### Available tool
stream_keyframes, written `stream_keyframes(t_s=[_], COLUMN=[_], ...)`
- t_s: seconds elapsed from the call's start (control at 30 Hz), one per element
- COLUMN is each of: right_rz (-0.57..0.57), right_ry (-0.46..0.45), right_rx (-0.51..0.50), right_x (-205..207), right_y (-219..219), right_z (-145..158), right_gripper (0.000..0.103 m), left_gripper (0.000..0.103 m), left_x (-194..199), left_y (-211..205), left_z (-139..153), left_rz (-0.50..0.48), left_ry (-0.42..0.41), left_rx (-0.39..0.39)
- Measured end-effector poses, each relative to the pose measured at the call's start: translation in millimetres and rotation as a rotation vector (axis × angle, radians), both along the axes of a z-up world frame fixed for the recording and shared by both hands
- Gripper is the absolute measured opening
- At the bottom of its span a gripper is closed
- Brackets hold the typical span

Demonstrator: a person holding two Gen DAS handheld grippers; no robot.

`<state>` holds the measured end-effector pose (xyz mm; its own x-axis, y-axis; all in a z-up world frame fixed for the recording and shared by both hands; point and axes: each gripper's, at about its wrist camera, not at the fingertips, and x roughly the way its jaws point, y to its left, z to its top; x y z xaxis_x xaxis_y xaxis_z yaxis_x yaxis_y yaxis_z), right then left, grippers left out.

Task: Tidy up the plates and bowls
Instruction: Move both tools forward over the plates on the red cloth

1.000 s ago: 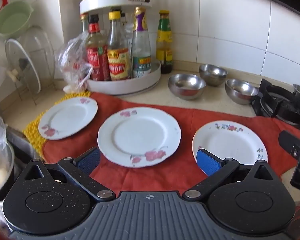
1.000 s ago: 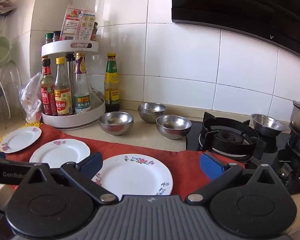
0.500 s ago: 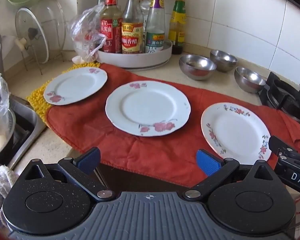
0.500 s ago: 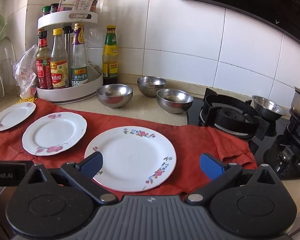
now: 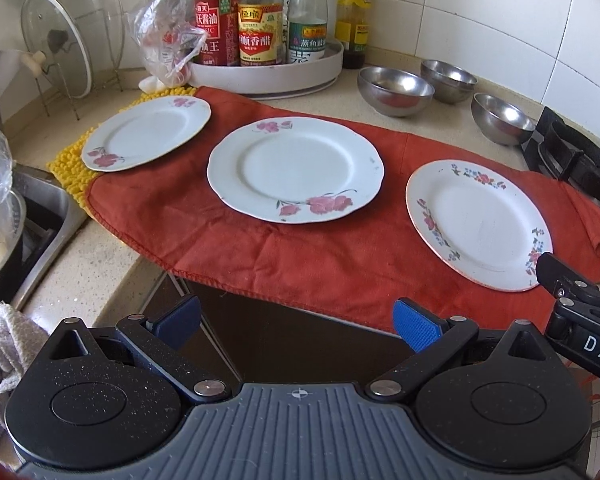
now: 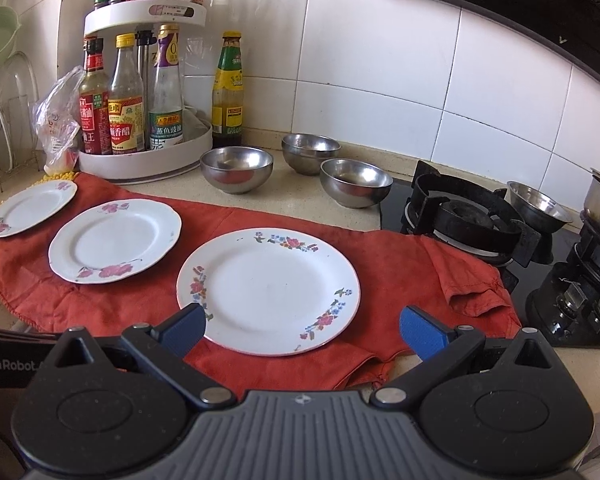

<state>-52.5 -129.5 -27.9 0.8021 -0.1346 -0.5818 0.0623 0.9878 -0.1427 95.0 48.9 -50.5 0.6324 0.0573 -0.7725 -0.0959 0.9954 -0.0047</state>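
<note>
3 plates on the red cloth (image 5: 260, 256), both grippers empty.
Left view: left gripper (image 5: 296, 322) spread wide, short of the middle plate (image 5: 295, 169). Right view: right gripper (image 6: 302, 328) spread wide before the nearest plate (image 6: 268, 291); 3 steel bowls (image 6: 236, 169) behind.

Three glossy white glazed plates: the small pink-flowered plate (image 5: 146, 138), the scalloped rose plate (image 5: 296, 168) and the round plate with multicoloured flowers (image 6: 268, 290), all smooth and shiny. Under them a matt red woven cloth (image 5: 328, 256), creased and hemmed along the table's front edge, with a nubbly yellow mat (image 5: 66, 166) at its left end. Speckled beige stone table (image 5: 88, 276), polished. Three stainless steel bowls (image 6: 236, 168), mirror-bright. Matt black cast-iron burner grate (image 6: 464, 216). Blue ribbed rubber pads (image 6: 422, 332) on the right gripper (image 6: 300, 330), its black plastic body finely speckled.
</note>
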Motion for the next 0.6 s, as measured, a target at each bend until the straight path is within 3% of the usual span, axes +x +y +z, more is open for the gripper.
stream_keyframes(t_s=[0.6], right_rz=[0.004], right_ry=[0.025], right_rx=[0.017], right_x=[-2.7], right_y=[4.3], right_z=[-1.4], right_gripper=[0.103], left_gripper=[0.103], left_x=[-2.4], left_y=[0.4], left_z=[-3.8], left_rz=[-0.015], left_ry=[0.017], left_rx=[0.011])
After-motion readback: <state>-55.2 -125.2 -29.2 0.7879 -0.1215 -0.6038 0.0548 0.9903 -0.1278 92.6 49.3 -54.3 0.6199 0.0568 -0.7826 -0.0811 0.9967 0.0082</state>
